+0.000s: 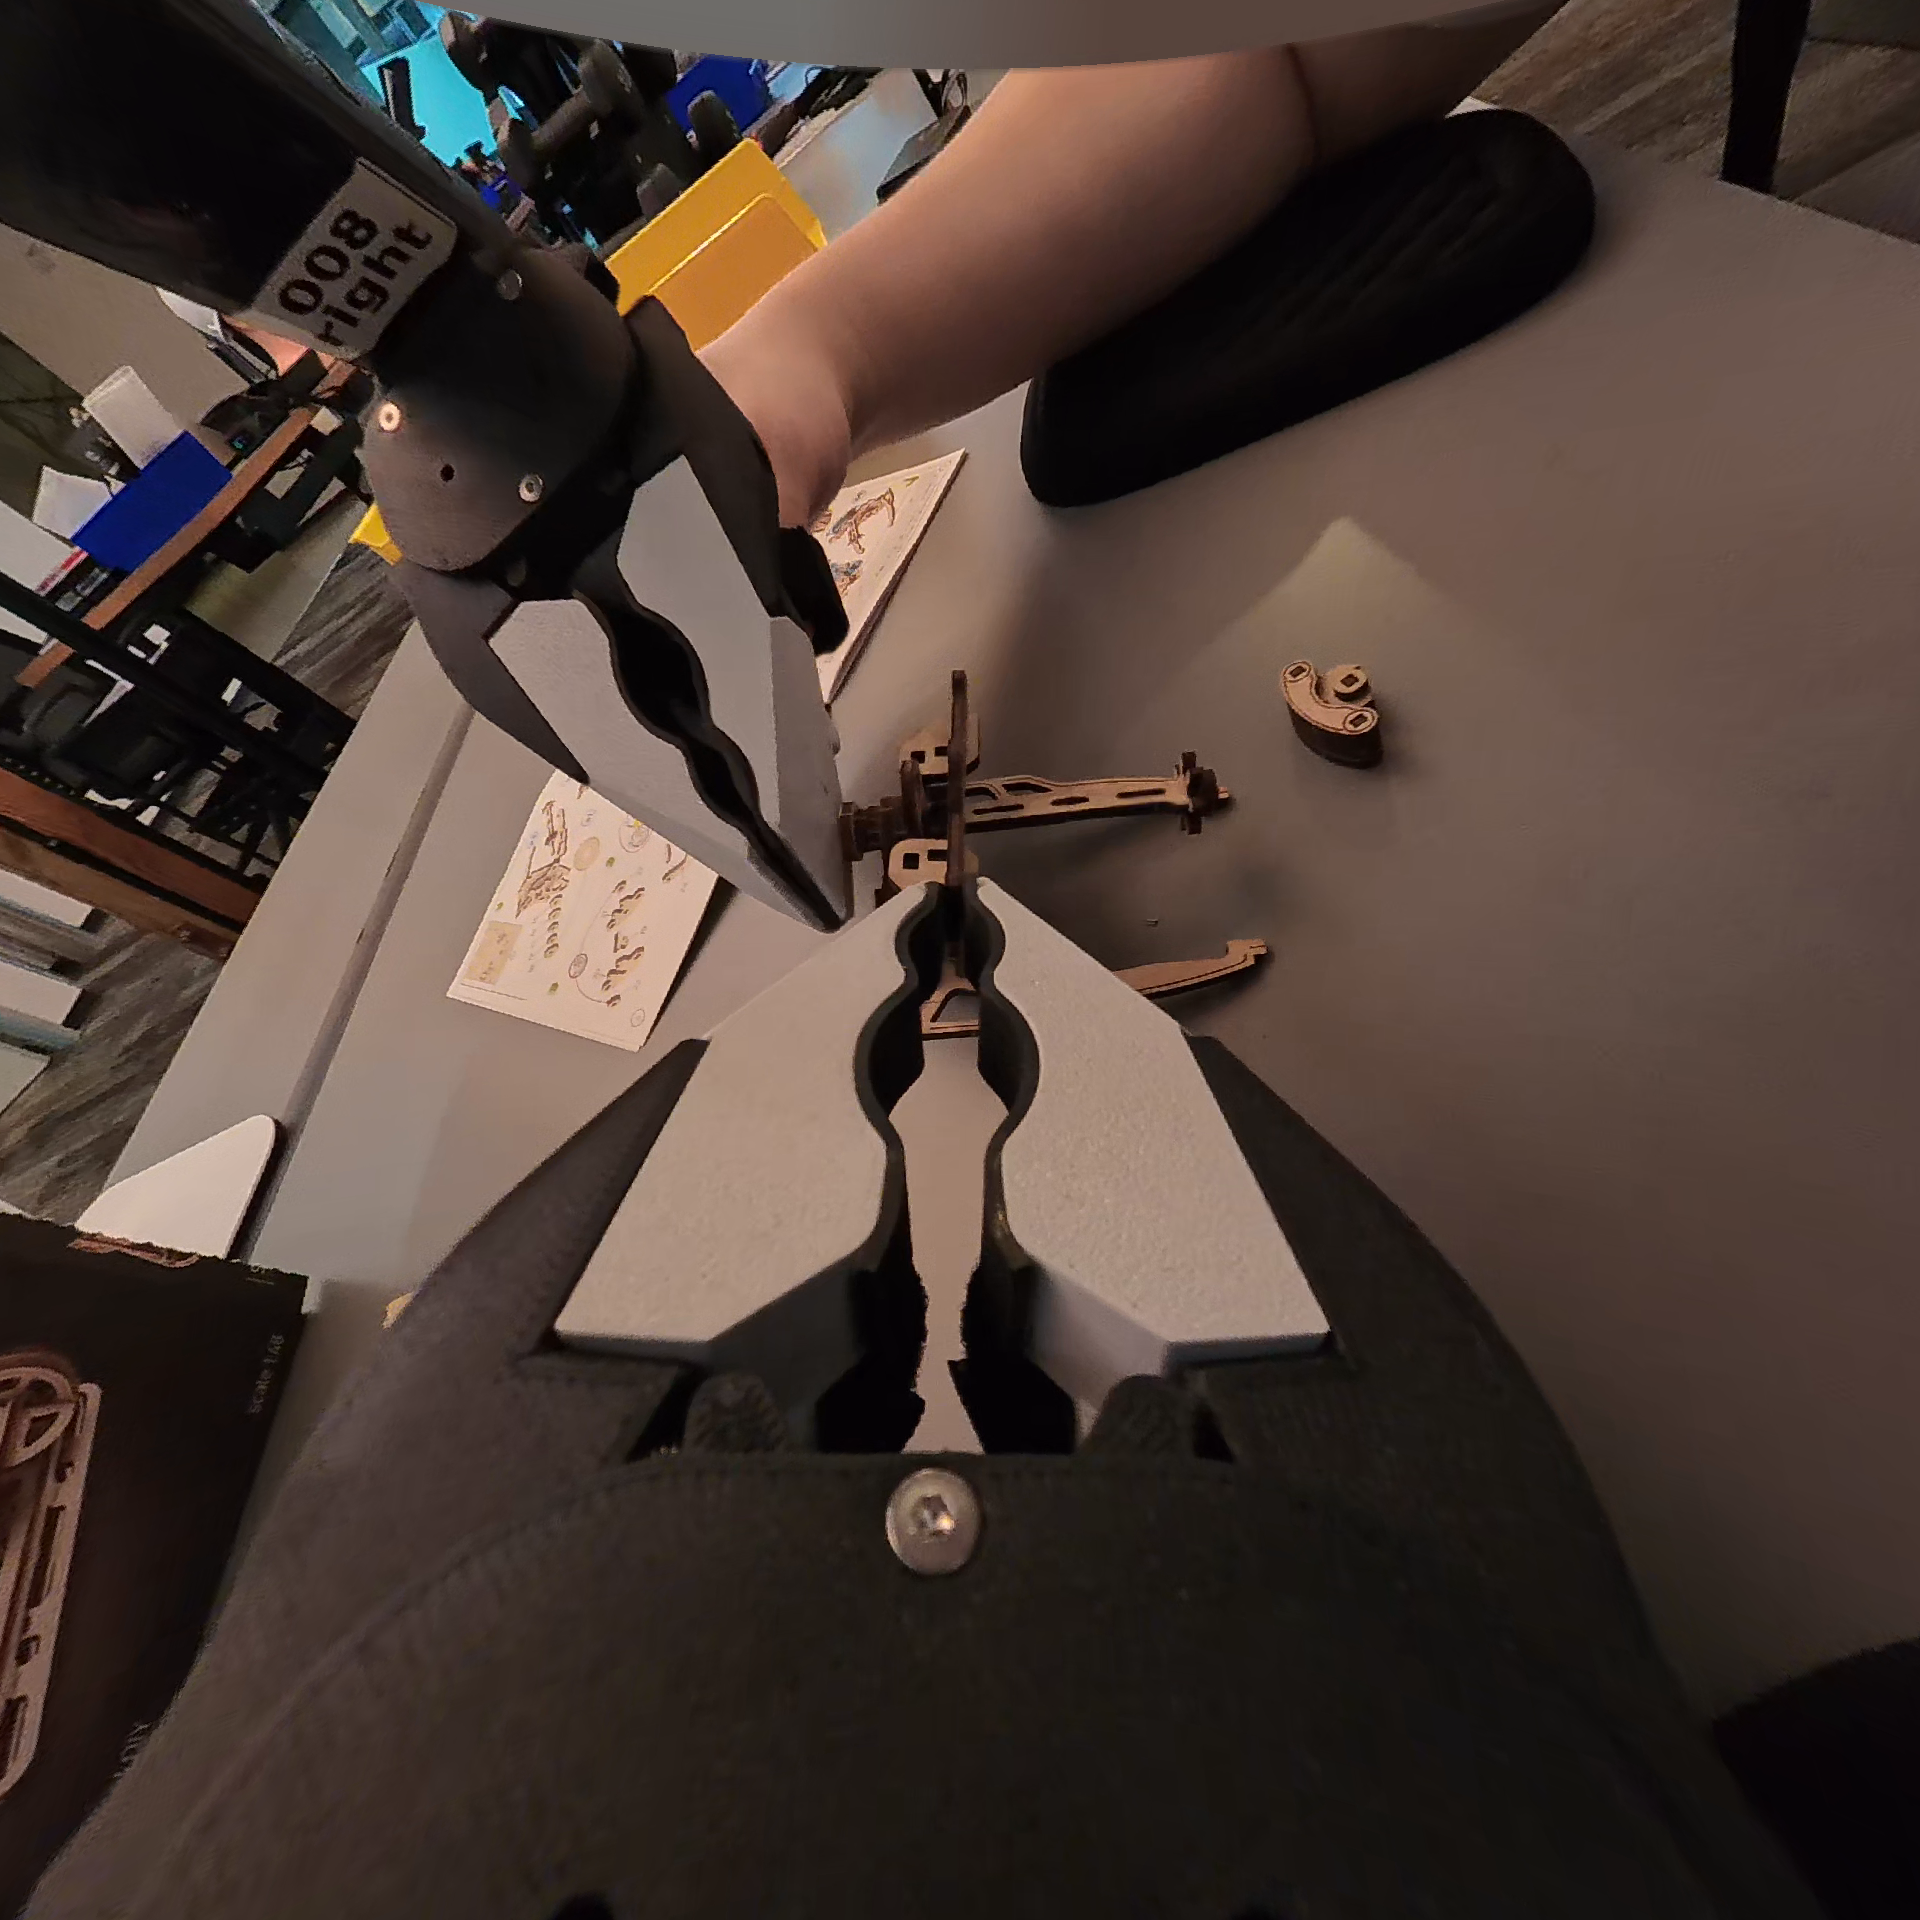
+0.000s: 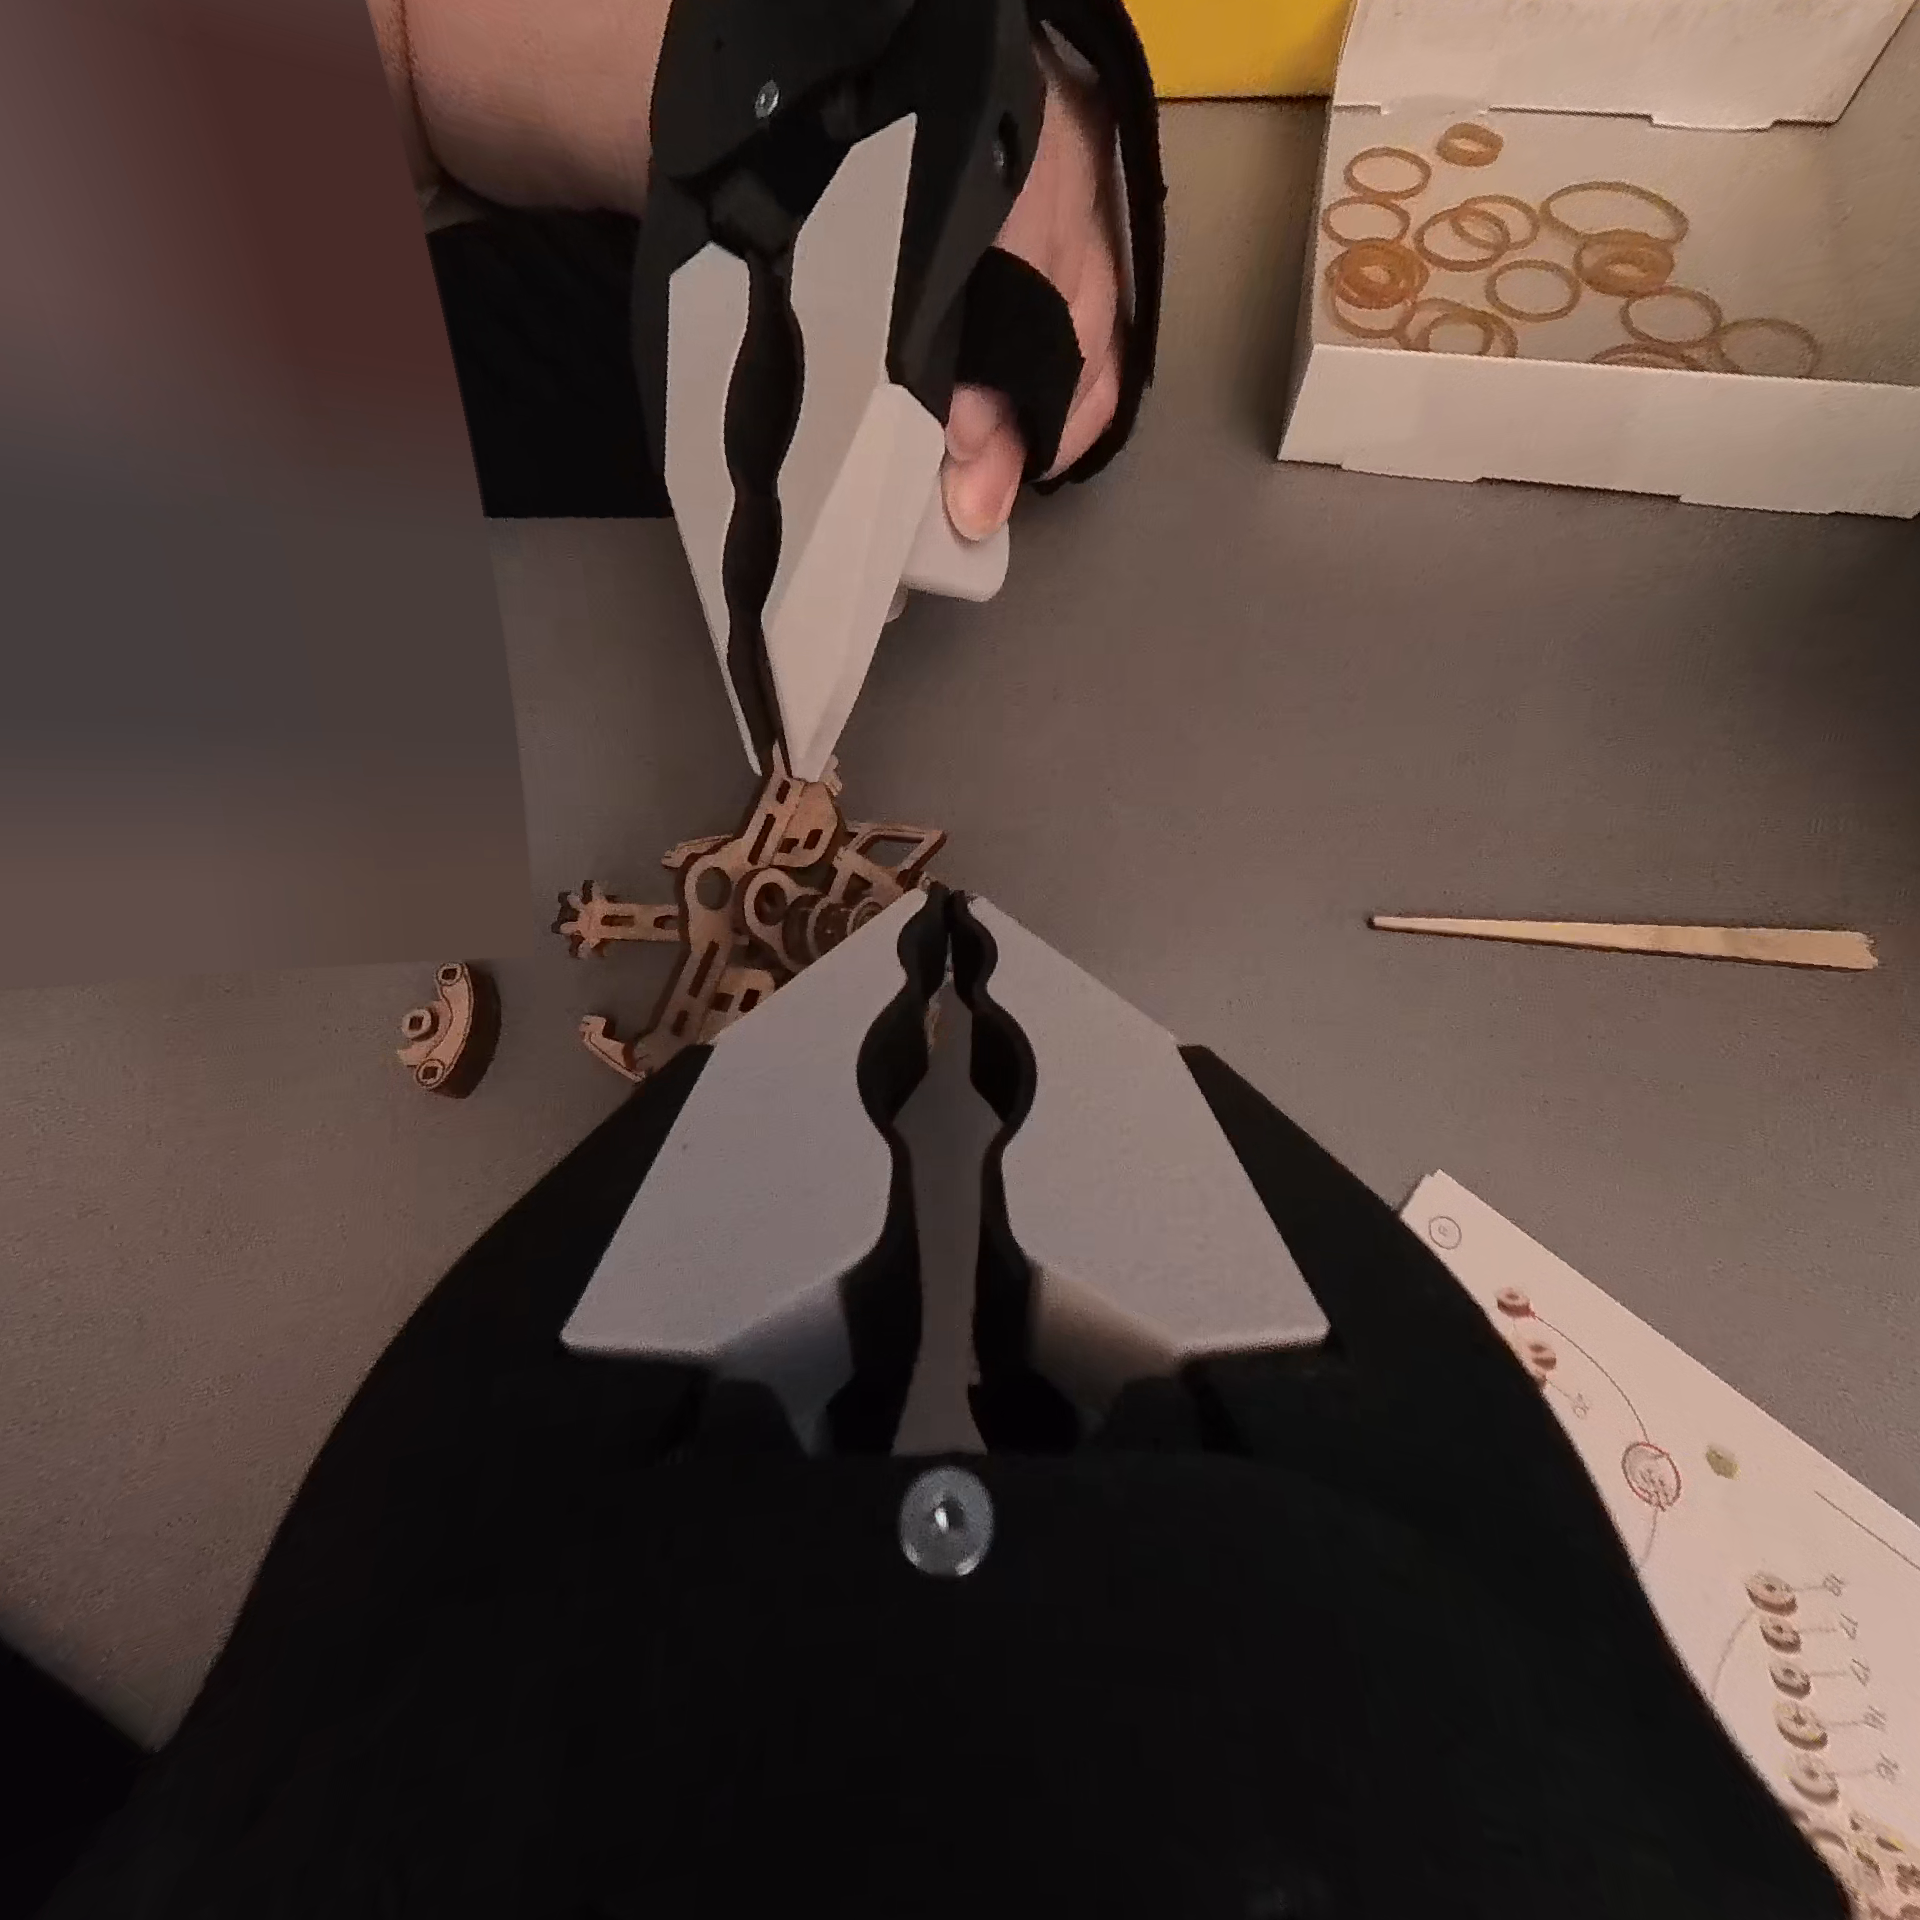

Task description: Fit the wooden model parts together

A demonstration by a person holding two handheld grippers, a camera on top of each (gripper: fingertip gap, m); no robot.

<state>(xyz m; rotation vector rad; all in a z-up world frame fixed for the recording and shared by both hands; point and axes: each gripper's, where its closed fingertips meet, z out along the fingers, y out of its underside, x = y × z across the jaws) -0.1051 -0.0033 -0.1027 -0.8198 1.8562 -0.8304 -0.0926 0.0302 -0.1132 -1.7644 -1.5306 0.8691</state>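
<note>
On the bench [image 2: 1351, 727], your left tool [image 1: 951, 896] clamps the wooden model [image 2: 758, 914]; right tool [image 2: 948, 906] closed at its hub.

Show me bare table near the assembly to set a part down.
Bare table lies between the wooden assembly, the white box and the wooden stick. Crowded left of the assembly, by the curved piece.

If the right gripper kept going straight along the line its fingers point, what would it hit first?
Most likely the wooden model assembly: the right gripper, shut, has its tips right at the assembly's geared end, with the left gripper shut on the assembly's upper plate just beyond. Whether the tips already touch the wood is unclear.
</note>
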